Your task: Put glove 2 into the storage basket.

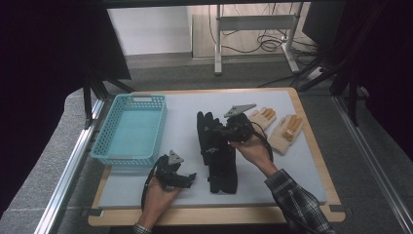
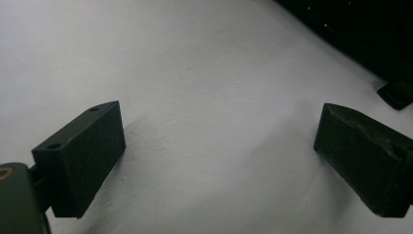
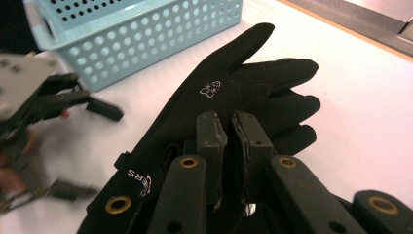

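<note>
Right gripper view puts the black glove (image 3: 234, 92) straight ahead of my right gripper (image 3: 233, 141), whose jaws stand nearly together, pinching a fold of its fabric; its fingertips point to one o'clock, its cuff trails back towards seven. In the high view this glove (image 1: 210, 134) hangs from my right gripper (image 1: 229, 131) over the second black glove (image 1: 223, 168), long axis running twelve to six on the grey mat (image 1: 287, 165). The blue basket (image 1: 130, 129) lies at nine o'clock, well apart. My left gripper (image 1: 182, 179) sits nearer it, jaws wide and empty over bare mat. The tan gloves (image 1: 277, 127) wait at three.
</note>
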`<state>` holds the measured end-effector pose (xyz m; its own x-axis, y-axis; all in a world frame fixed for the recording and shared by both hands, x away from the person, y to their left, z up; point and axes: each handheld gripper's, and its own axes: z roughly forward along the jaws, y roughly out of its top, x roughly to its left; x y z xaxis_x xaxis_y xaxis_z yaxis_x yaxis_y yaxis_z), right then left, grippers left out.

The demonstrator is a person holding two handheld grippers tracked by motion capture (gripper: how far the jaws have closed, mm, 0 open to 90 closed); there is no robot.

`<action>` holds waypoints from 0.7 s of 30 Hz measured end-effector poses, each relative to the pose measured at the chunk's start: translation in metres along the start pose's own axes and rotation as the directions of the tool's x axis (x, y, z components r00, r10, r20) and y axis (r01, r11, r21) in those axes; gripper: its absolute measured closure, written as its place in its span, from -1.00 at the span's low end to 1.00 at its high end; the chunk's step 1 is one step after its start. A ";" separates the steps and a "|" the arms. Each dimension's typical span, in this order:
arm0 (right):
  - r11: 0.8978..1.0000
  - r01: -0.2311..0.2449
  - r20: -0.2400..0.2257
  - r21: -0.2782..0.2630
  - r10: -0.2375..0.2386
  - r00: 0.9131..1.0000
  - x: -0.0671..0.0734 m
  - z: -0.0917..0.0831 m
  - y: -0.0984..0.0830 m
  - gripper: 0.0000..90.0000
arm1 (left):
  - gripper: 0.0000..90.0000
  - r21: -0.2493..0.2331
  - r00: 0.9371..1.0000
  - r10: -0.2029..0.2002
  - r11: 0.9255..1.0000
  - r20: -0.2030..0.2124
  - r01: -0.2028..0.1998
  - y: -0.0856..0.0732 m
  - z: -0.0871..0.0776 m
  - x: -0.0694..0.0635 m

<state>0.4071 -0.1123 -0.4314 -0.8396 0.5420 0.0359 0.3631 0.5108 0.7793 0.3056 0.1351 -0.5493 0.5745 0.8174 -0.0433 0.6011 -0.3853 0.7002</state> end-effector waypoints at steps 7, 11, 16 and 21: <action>1.000 -0.030 0.027 -0.004 0.031 0.999 0.018 -0.033 -0.027 0.80 | -0.90 -0.003 1.000 -0.004 1.000 -0.001 0.004 0.000 0.000 0.000; 0.998 -0.067 0.015 -0.014 0.068 0.998 0.028 -0.044 -0.041 0.79 | -0.90 -0.001 1.000 -0.006 1.000 0.002 0.006 0.000 0.000 0.000; 0.995 -0.094 0.017 -0.023 0.094 0.995 0.038 -0.039 -0.054 0.79 | -0.90 -0.004 1.000 -0.006 1.000 0.000 0.006 0.000 0.000 0.000; 0.995 -0.100 0.056 -0.009 0.101 0.993 0.042 -0.023 -0.066 0.79 | -0.90 -0.004 1.000 -0.004 1.000 -0.001 0.004 0.000 0.000 0.000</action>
<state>0.3388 -0.1390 -0.4668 -0.7748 0.6272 0.0790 0.4419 0.4480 0.7772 0.3055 0.1347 -0.5495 0.5715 0.8194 -0.0450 0.6011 -0.3807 0.7026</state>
